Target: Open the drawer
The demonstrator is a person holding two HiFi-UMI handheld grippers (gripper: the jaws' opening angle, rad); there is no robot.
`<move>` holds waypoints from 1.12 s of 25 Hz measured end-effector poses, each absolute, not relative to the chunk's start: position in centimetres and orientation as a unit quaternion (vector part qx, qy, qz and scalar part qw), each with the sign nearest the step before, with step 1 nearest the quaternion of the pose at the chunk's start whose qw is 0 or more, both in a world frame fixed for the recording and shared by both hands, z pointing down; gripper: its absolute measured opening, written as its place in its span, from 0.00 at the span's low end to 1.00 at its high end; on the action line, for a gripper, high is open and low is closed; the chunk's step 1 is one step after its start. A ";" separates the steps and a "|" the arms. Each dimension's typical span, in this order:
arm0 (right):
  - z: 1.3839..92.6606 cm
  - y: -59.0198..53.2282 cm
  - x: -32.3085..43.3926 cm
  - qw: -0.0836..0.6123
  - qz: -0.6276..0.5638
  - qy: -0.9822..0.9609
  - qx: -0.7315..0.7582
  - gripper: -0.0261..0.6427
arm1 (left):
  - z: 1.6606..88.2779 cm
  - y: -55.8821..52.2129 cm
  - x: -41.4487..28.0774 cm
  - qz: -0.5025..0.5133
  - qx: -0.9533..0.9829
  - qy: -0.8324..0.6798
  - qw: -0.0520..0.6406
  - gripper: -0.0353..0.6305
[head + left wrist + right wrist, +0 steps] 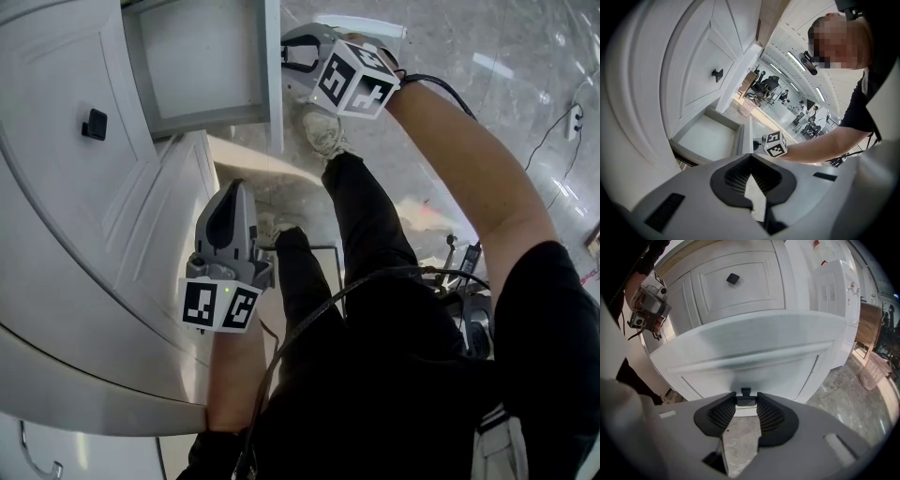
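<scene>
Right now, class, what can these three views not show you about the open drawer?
- Head view: the drawer is cut off by the top edge, and the right tool covers its knob.
- Right gripper view: the front panel hides the drawer's inside.
- Left gripper view: the drawer's near corner sits behind the left tool's body.

The right tool (746, 398) clamps the dark knob (746, 401) on the white drawer (754, 348).

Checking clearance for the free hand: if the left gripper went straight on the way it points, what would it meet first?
Probably the pulled-out drawer front, which stands just beyond its tips. Depth is unclear, so it might pass beside it toward the floor.
</scene>
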State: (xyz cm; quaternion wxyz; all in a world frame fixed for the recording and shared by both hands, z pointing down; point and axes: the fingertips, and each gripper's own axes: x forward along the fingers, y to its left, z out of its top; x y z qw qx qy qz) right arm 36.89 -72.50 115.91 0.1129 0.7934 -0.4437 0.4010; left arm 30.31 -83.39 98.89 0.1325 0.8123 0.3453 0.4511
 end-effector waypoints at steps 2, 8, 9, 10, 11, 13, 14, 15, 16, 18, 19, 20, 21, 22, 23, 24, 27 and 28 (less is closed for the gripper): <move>115.9 -72.4 36.9 0.113 0.401 -0.443 0.794 0.24 | 98.8 -83.3 30.3 0.450 0.812 0.347 0.132 0.05; 115.9 -72.3 36.8 0.115 0.401 -0.445 0.792 0.24 | 98.7 -83.3 30.3 0.450 0.812 0.347 0.133 0.05; 115.9 -72.3 36.8 0.114 0.402 -0.445 0.792 0.24 | 98.7 -83.2 30.3 0.449 0.812 0.347 0.133 0.05; 115.9 -72.3 36.7 0.112 0.403 -0.446 0.792 0.24 | 98.6 -83.2 30.3 0.449 0.813 0.348 0.133 0.05; 115.9 -72.2 36.6 0.111 0.404 -0.446 0.791 0.24 | 98.5 -83.2 30.3 0.448 0.813 0.348 0.134 0.05; 115.8 -72.0 36.4 0.108 0.406 -0.446 0.790 0.24 | 98.4 -83.2 30.4 0.447 0.813 0.348 0.135 0.05; 115.8 -71.9 36.3 0.107 0.407 -0.446 0.790 0.24 | 98.4 -83.2 30.4 0.447 0.813 0.348 0.135 0.05; 115.9 -71.7 36.2 0.106 0.408 -0.446 0.789 0.24 | 98.4 -83.2 30.4 0.446 0.813 0.348 0.134 0.05; 115.9 -71.4 36.1 0.103 0.410 -0.446 0.789 0.24 | 98.5 -83.3 30.4 0.446 0.813 0.348 0.134 0.05; 115.9 -71.1 36.0 0.096 0.410 -0.443 0.791 0.24 | 98.6 -83.4 30.4 0.447 0.813 0.348 0.134 0.05; 116.0 -71.0 36.0 0.093 0.409 -0.441 0.793 0.24 | 98.6 -83.4 30.4 0.447 0.813 0.348 0.135 0.05; 116.1 -71.0 36.0 0.091 0.408 -0.440 0.795 0.24 | 98.6 -83.4 30.4 0.447 0.813 0.348 0.135 0.05; 116.1 -70.9 36.1 0.089 0.408 -0.439 0.795 0.24 | 98.6 -83.4 30.4 0.447 0.813 0.349 0.134 0.05; 116.1 -70.9 36.1 0.087 0.407 -0.439 0.796 0.24 | 98.5 -83.4 30.4 0.446 0.813 0.349 0.134 0.05; 116.1 -70.9 36.1 0.085 0.407 -0.437 0.798 0.24 | 98.5 -83.4 30.4 0.446 0.813 0.349 0.133 0.05; 116.1 -70.9 36.1 0.082 0.406 -0.435 0.800 0.24 | 98.5 -83.4 30.4 0.447 0.813 0.349 0.133 0.05; 116.0 -70.9 36.0 0.086 0.408 -0.430 0.801 0.24 | 98.4 -83.3 30.3 0.446 0.812 0.350 0.134 0.05; 115.9 -70.9 36.0 0.088 0.410 -0.427 0.801 0.24 | 98.4 -83.2 30.3 0.446 0.812 0.351 0.135 0.05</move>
